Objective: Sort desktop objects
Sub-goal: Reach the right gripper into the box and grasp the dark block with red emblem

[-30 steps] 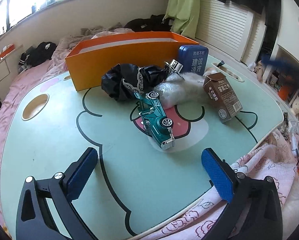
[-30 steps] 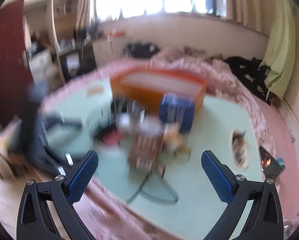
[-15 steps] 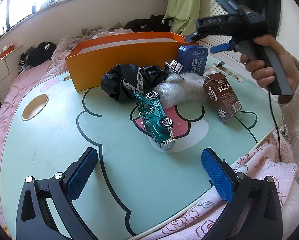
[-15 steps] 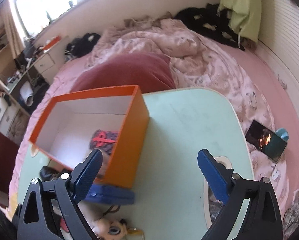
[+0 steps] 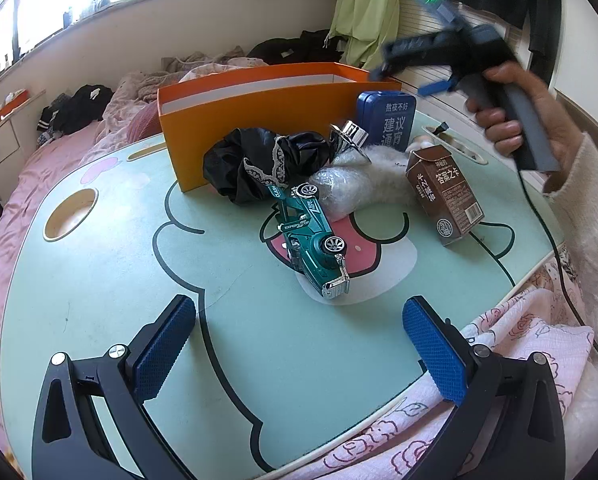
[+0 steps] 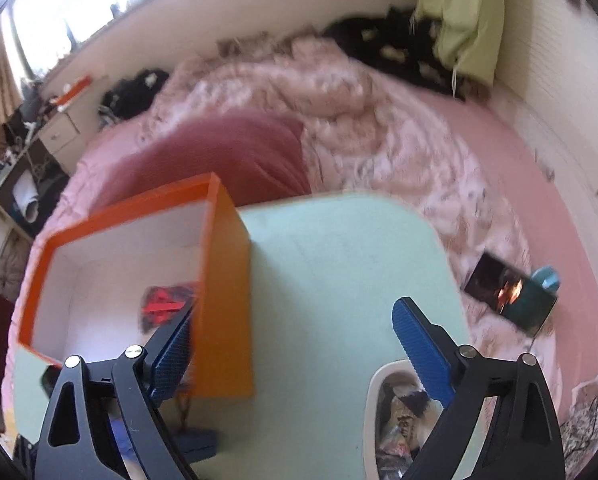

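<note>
In the left wrist view an orange box (image 5: 267, 116) stands at the back of the mint-green table (image 5: 111, 280). In front of it lie a black lace cloth (image 5: 259, 160), a green toy car (image 5: 315, 240), a clear plastic bag (image 5: 339, 188), a white fluffy thing (image 5: 387, 172), a blue tin (image 5: 387, 120) and a brown carton (image 5: 447, 196). My left gripper (image 5: 299, 356) is open and empty, near the front edge. My right gripper (image 6: 295, 356) is open and empty above the box's right wall (image 6: 223, 292); a red-marked item (image 6: 163, 304) lies inside.
A hand holds the right gripper's body (image 5: 499, 80) above the tin, in the left wrist view. The table has a round cup hole (image 5: 71, 216) at left and a slot with small items (image 6: 399, 416) at right. Pink bedding (image 6: 359, 120) surrounds the table.
The right gripper has swung up from low over the table to high above the box's right wall, and still drifts, blurring its view. The left gripper has not moved.
</note>
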Action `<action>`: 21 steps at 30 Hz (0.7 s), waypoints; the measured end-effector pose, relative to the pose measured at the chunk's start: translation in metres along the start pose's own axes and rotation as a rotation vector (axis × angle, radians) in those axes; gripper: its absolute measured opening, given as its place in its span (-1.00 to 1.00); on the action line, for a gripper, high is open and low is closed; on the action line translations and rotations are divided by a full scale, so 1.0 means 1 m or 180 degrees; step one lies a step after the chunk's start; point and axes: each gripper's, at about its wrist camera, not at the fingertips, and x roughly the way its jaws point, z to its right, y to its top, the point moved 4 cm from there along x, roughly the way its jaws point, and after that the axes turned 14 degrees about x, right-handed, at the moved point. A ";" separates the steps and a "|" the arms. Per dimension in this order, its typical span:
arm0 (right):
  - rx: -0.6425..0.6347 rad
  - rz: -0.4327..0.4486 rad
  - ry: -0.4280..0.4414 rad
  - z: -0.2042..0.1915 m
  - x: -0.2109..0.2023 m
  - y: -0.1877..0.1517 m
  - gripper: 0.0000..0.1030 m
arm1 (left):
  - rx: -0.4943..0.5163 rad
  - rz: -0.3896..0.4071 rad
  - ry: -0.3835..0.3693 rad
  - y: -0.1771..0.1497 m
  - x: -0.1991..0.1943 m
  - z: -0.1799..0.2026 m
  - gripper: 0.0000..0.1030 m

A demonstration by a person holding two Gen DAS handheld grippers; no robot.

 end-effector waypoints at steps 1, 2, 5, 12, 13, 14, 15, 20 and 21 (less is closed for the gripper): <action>-0.0037 0.0084 0.0010 -0.006 -0.008 0.003 0.83 | 0.0001 -0.0001 0.0001 0.000 0.000 0.000 0.99; -0.0090 0.0145 0.0050 -0.013 -0.018 0.008 0.83 | 0.0001 -0.0001 0.0002 0.000 0.001 0.000 0.99; -0.0426 -0.0151 0.0369 -0.054 -0.029 0.008 0.83 | 0.0002 0.0000 0.0001 0.000 0.001 0.000 0.99; -0.0831 -0.1074 -0.0064 -0.097 0.029 -0.009 0.41 | 0.0004 0.0006 -0.0001 0.000 0.000 0.001 0.99; -0.0849 -0.1139 -0.0108 -0.099 0.034 -0.009 0.41 | 0.0004 0.0009 -0.0001 0.000 -0.001 0.001 0.99; -0.0853 -0.1197 -0.0125 -0.099 0.038 -0.011 0.41 | 0.0006 0.0010 0.0000 0.001 0.000 0.001 0.99; -0.0847 -0.1281 -0.0169 -0.099 0.044 -0.011 0.41 | 0.0006 0.0009 0.0000 0.001 0.000 0.001 0.99; -0.0882 -0.1503 -0.0474 -0.099 0.077 -0.014 0.39 | 0.0010 0.0025 -0.0009 0.002 0.000 0.001 0.99; -0.0940 -0.1521 -0.0597 -0.098 0.085 -0.018 0.39 | 0.0017 0.0030 -0.0008 0.003 0.001 0.001 0.99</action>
